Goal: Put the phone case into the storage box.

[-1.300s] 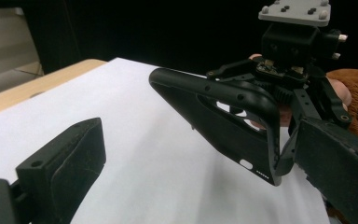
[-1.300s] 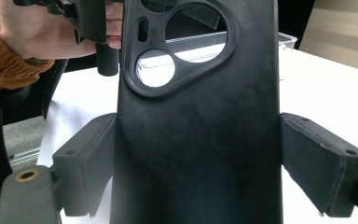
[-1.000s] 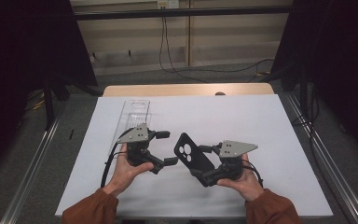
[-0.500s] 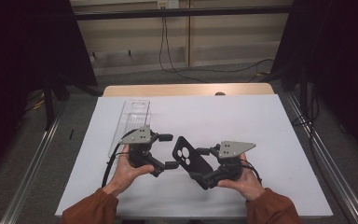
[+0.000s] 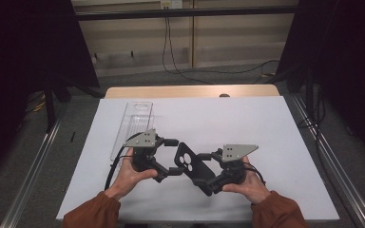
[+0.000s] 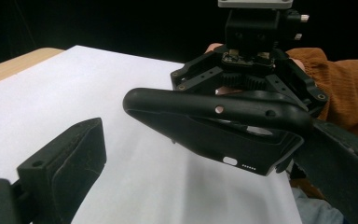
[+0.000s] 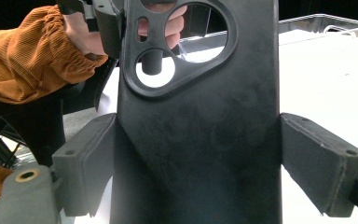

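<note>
Phone case (image 5: 191, 166), black and light, hangs above the white bench (image 5: 266, 123) between both tools; right hand-held gripper (image 5: 209, 173) clamps its long edges; left hand-held gripper (image 5: 171, 156) stands apart beside it; flexible, probably grippy rims suit holding, not the camera cutout.

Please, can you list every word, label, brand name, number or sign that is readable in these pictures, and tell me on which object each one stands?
None can be read.
Black phone case: plain surface, no brand or lettering in either gripper view.
Clear plastic tray: no label.
Grey plates on the left tool and right tool: no markings.
Small pale fixture on the far wall: too small and blurred to tell.
</note>
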A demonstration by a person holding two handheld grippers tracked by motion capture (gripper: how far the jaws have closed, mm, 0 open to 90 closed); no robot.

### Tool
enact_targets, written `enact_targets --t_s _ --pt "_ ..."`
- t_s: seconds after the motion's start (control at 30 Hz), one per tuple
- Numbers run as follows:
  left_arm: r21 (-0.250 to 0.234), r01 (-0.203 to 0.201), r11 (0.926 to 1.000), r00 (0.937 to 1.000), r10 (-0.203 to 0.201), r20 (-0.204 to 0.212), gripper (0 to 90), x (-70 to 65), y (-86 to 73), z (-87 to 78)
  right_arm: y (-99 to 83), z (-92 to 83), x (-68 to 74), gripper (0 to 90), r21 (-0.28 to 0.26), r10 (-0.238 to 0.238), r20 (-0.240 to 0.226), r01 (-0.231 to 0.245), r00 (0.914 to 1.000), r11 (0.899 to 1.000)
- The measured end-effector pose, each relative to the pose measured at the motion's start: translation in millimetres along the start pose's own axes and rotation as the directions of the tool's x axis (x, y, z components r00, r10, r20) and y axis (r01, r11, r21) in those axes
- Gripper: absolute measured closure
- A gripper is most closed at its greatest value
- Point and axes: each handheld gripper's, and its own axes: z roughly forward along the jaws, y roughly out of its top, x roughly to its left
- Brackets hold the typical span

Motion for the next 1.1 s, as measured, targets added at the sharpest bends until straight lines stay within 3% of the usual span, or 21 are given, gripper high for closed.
enact_targets --t_s 0.67,1.1 --pt "-0.024 -0.016 0.9996 0.9943 0.019 0.105 8.0 -1.8 0.7 0.3 -1.3 2.0 0.8 14.5 -0.020 0.017 -0.087 -0.019 0.9960 1.000" --pt "-0.024 -0.022 0.9995 0.9902 0.025 0.138 8.3 -2.7 0.0 2.5 -1.7 2.1 1.8 14.4 -0.003 0.019 -0.117 -0.020 0.9930 1.000"
